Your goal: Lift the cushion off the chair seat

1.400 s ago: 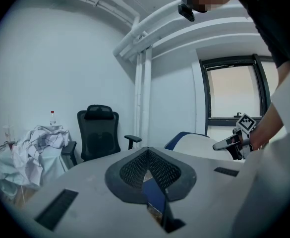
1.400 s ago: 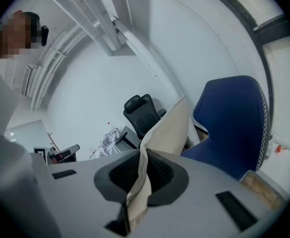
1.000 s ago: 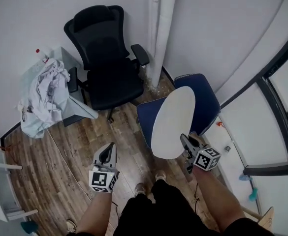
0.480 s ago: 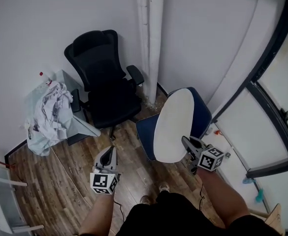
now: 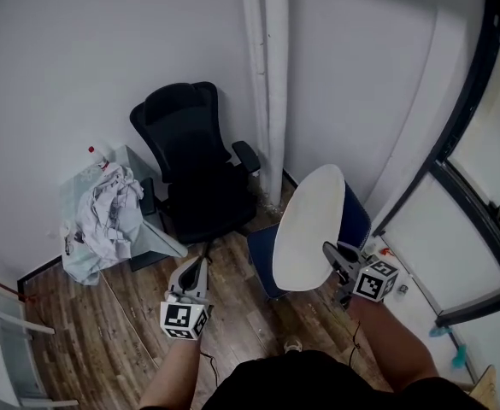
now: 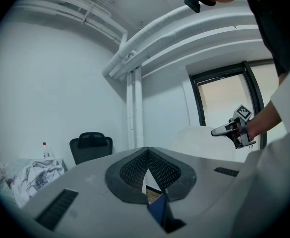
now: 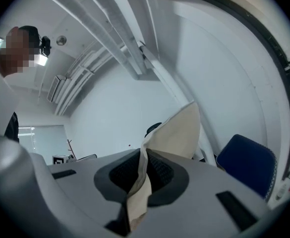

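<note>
Right gripper (image 5: 335,257) clamped on cushion (image 5: 308,229) rim so it hangs edge-up, clear of the blue chair (image 5: 264,253); left gripper (image 5: 195,268) closed, empty, since one pinch looks enough.

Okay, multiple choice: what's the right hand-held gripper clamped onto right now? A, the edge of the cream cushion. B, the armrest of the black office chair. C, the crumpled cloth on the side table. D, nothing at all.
A: in the right gripper view the right hand-held gripper has its jaws closed on the edge of the cream cushion, which the head view shows raised above the blue chair.
</note>
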Tool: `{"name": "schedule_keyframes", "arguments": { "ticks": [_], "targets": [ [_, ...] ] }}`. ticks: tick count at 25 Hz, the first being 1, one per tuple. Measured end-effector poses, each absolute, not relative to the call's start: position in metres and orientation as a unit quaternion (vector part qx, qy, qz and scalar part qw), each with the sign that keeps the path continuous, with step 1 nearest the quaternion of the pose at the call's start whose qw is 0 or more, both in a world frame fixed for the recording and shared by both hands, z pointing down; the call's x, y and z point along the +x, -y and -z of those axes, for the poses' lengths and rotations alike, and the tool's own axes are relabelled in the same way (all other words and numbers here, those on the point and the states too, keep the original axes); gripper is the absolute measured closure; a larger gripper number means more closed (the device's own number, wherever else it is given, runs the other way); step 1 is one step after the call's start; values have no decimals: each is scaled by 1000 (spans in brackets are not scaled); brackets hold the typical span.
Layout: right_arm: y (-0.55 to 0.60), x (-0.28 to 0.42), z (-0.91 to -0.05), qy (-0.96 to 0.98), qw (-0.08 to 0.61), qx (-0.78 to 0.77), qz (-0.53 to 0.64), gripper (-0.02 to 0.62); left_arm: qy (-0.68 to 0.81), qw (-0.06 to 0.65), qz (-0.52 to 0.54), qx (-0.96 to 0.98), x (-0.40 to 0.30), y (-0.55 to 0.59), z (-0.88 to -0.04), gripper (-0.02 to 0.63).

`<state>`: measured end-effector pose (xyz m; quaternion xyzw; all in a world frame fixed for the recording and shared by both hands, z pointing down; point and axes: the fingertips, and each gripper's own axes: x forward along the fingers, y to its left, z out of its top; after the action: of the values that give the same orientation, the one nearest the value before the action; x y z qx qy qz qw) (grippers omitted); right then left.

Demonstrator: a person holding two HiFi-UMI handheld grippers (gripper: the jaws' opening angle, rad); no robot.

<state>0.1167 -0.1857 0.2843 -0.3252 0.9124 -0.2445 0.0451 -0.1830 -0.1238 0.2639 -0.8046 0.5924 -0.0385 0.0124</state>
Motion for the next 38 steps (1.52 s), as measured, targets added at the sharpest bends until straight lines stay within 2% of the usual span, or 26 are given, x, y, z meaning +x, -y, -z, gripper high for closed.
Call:
{"name": "schedule_keyframes", "arguments": {
  "ticks": [17,38],
  "targets": [
    [198,109,-228,-926,76,-312,199,563,-596,35,24,-802,-185,134,-235,601],
    [201,109,-222,-929,78,-313,182,563,-601,43,22,-798,-188,128,-230,601]
  ]
}}
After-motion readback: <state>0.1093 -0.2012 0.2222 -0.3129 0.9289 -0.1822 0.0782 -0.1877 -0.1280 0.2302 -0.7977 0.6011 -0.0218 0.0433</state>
